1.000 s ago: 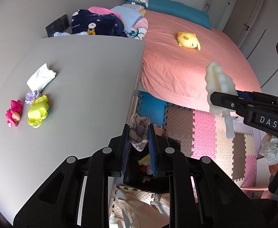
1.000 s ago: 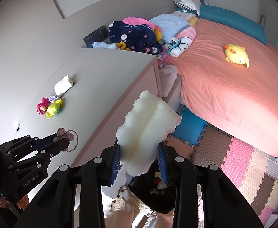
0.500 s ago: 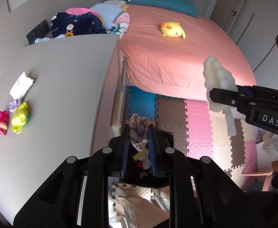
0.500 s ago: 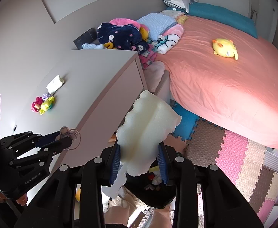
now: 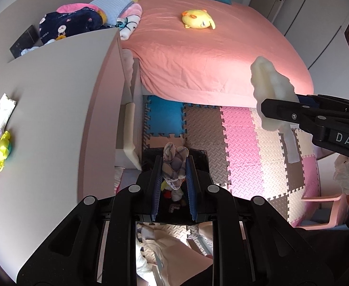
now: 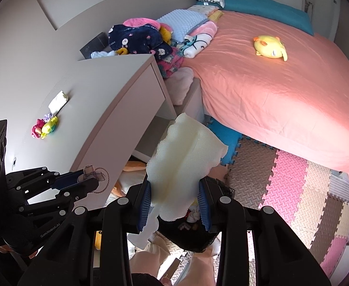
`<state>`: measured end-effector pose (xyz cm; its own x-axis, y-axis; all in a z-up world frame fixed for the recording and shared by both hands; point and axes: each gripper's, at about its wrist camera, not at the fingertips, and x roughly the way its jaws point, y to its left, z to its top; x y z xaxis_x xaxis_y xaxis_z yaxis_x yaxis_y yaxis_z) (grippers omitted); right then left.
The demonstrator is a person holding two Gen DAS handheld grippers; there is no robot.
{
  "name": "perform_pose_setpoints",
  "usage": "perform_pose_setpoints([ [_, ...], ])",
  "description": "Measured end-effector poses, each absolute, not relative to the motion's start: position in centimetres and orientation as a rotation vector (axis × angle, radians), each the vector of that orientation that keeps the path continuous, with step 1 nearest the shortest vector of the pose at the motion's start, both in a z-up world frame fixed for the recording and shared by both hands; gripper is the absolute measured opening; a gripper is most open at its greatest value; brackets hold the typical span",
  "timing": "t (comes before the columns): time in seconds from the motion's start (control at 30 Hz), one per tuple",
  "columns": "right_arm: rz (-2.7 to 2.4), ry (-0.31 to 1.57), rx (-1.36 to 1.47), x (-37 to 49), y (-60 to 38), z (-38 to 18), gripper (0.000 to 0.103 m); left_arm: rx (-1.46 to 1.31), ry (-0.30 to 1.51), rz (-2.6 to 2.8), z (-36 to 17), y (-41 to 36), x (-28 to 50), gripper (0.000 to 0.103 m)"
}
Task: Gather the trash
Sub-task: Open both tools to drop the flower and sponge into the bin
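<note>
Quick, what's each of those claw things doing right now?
Left gripper: closed on a plaid cloth scrap.
Right gripper: closed on a white foam piece.

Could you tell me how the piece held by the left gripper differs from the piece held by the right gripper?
The left gripper pinches a checked cloth wad, crumpled, grey and patterned; the right gripper pinches a foam sheet, plain cream-white. The cloth wad barely tops its fingers; the foam sheet stands well above its own. Both hang over the black bin.

bed point(image 5: 217, 54): salmon sheet | floor point(image 5: 243, 147): pink, beige, blue foam tiles | dresser point(image 5: 50, 109): pale top | walls: white
</note>
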<state>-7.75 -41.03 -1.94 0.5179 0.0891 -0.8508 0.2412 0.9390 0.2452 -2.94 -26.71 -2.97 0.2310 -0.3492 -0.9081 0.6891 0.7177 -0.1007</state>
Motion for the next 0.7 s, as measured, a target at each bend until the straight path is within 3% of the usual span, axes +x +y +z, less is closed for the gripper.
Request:
perform_pose_setpoints([
  [0.27, -0.101, 1.096, 0.381, -8.3, -41.1, -4.3, 0.036, 0.412, 1.215, -0.785, -6.0, -28.1, -4.3, 0.020],
  [0.33, -0.102, 1.119, 0.391, -8.5, -41.2, -4.9, 0.043, 0.431, 1.249, -0.815, -6.9, -28.5, -4.7, 0.022],
  [0.4, -0.106, 1.147, 0.417, -8.6, -41.6, -5.5, 0.063, 0.454, 1.275, -0.833, -7.6, -28.8, -4.9, 0.031],
  [0.47, -0.132, 1.148, 0.429, -9.0, -41.9, -5.7, 0.065, 0.476, 1.284, -0.832, -8.1, -28.9, -5.1, 0.071],
  [0.5, -0.143, 1.152, 0.428, -9.0, -42.1, -5.8, 0.066, 0.488, 1.279, -0.825, -8.2, -28.9, -5.2, 0.079],
  [0.7, -0.165, 1.149, 0.433, -9.4, -42.5, -6.1, 0.069, 0.522, 1.291, -0.804, -8.6, -28.9, -5.1, 0.085],
])
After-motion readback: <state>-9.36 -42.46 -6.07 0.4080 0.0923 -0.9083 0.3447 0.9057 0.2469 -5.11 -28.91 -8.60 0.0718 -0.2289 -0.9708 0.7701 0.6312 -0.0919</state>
